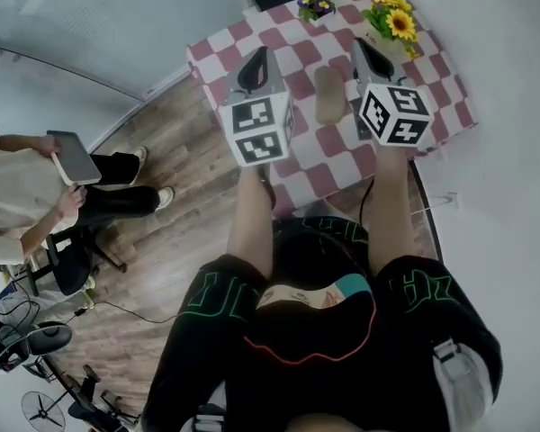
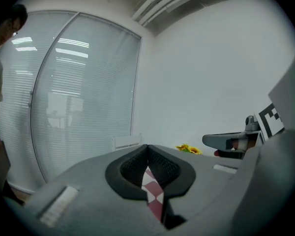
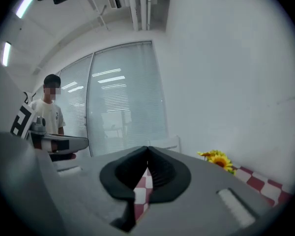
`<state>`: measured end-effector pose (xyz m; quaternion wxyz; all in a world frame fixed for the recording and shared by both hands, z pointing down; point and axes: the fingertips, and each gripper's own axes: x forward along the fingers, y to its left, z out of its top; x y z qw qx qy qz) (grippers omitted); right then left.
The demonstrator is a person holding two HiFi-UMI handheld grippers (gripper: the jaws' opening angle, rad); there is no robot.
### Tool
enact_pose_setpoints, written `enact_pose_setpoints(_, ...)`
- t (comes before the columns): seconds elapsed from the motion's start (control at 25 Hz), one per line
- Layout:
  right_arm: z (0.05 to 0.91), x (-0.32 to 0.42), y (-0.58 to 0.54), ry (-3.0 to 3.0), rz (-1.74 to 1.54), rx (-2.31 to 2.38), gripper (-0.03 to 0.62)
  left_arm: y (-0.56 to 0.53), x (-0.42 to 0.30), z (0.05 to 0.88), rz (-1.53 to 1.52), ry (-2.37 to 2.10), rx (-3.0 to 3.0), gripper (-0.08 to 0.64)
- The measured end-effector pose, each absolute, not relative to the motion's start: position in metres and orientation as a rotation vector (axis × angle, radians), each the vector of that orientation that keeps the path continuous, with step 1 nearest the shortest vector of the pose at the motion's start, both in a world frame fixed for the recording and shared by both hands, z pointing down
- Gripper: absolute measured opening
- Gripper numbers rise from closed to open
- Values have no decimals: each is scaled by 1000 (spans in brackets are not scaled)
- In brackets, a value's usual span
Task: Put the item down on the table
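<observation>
Tan item (image 1: 330, 94) lies on the worktop (image 1: 450, 88), long axis pointing away from me, between my left gripper (image 1: 259, 54) and the nearer right gripper (image 1: 362, 48), both closed and empty.

The head camera looked steeply down on the tabletop (image 1: 328, 149); both gripper views faced low across it, sharing the sunflowers (image 3: 219, 160).

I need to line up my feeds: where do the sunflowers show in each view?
Head view: sunflowers at the top right of the picture.
Left gripper view: sunflowers small, right of centre, below mid-height.
Right gripper view: sunflowers right of centre, below mid-height.
Shared landmark: the red-and-white checked tablecloth, in all three views.
</observation>
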<state>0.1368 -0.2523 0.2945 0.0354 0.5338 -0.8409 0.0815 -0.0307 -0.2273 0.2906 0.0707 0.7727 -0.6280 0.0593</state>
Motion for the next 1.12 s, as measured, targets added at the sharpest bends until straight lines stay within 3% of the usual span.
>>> enact_pose_setpoints(0.4,234,129,-238,-2648,36,1665,3,-223,-37,229,69,-2001,2418,10)
enact_pose_setpoints(1.12,228,121,-238,-2653,3,1656,3,-225,-47,233,74,-1982,2401,9)
